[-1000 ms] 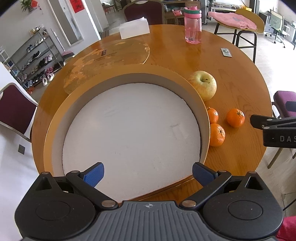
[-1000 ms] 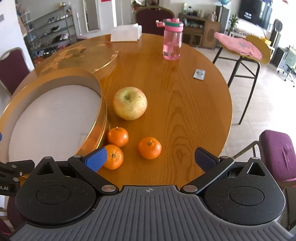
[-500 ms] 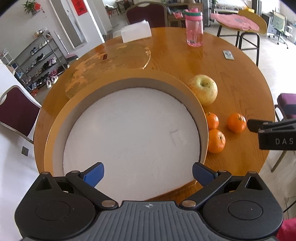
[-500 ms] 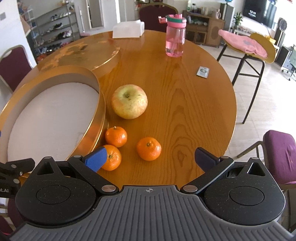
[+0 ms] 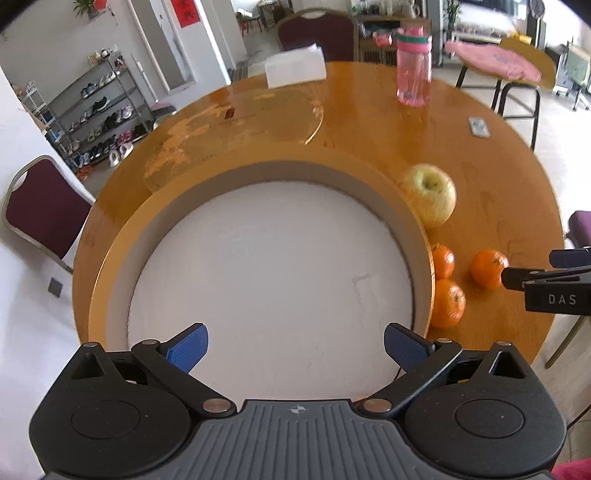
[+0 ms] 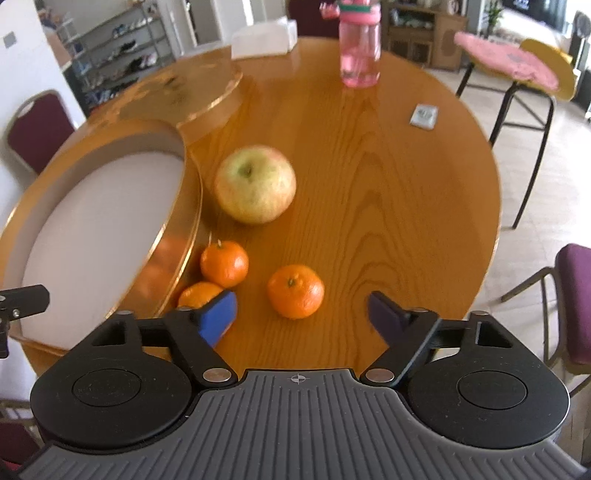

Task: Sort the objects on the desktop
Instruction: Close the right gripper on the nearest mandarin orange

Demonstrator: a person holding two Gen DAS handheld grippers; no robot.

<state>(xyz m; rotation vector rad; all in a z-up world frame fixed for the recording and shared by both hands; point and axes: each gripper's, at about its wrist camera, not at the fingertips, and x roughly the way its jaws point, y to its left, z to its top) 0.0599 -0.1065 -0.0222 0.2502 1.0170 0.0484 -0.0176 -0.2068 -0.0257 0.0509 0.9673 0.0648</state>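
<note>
Orange and glossy, three tangerines sit in a loose cluster on the wooden round table, right of a big round tray. The lone tangerine lies out in the open, squarely ahead of the right gripper, whose blue-padded fingers stand wide apart with nothing between them; the fruit sits just beyond the gap, untouched. A second tangerine rests just beside the tray's gold wall, and a third tangerine is tucked against that wall, partly hidden behind the right gripper's left finger. Past them, a yellow-green apple with a pink blush sits stem up, close to the tray's rim. The tray itself has a gold outer band and a plain white floor, and nothing lies in it. Over it hangs the left gripper, also spread wide and holding nothing, its blue pads above the white floor near the tray's near edge. From that left wrist view the right gripper's black tip pokes in at the right edge, just beside the lone tangerine. Farther back on the table: a pink water bottle with a green band at its lid, a white tissue box, a small grey packet, and a round gold lid lying flat behind the tray. Maroon chairs ring the table.
</note>
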